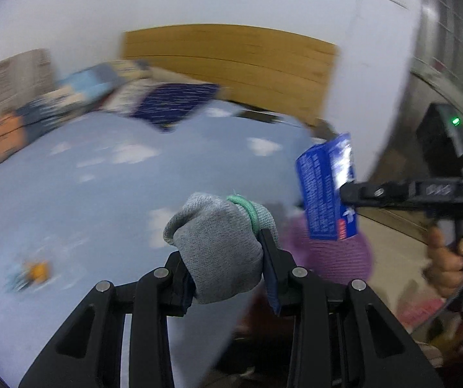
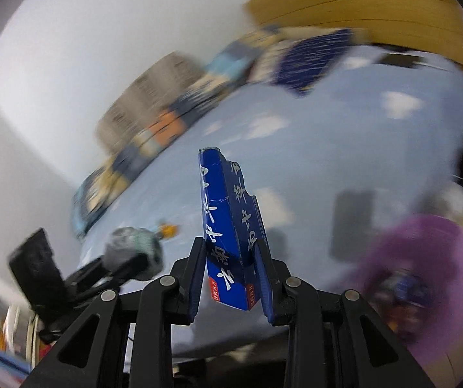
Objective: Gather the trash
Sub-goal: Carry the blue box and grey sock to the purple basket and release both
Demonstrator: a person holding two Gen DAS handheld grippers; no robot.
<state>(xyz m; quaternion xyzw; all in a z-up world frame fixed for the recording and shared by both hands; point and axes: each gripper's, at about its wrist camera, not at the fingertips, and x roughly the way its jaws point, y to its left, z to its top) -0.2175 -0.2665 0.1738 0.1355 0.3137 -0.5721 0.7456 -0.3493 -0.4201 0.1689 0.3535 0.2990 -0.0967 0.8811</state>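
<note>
The left gripper (image 1: 228,258) pinched a grey sock (image 1: 218,245) low in the middle of the left wrist view, its pads pressed into the bundle. The right gripper (image 2: 231,268) pinched a blue carton (image 2: 228,226) at its lower end, so the carton stood up from the jaws in the centre of the right wrist view; in the left wrist view it showed at mid right. Both hung over the bed (image 1: 69,194), whose blue sheet filled the middle of each frame. A purple bin (image 2: 425,274), blurred, sat at the lower right of the right wrist view and looked like the place for the trash. An orange scrap (image 1: 37,271) lay on the sheet at lower left, not yet collected. To do this step well, each gripper should probably keep a firm squeeze until it is directly above the bin's mouth. The carton, being held by one end, might swing or slip if carried fast.
</note>
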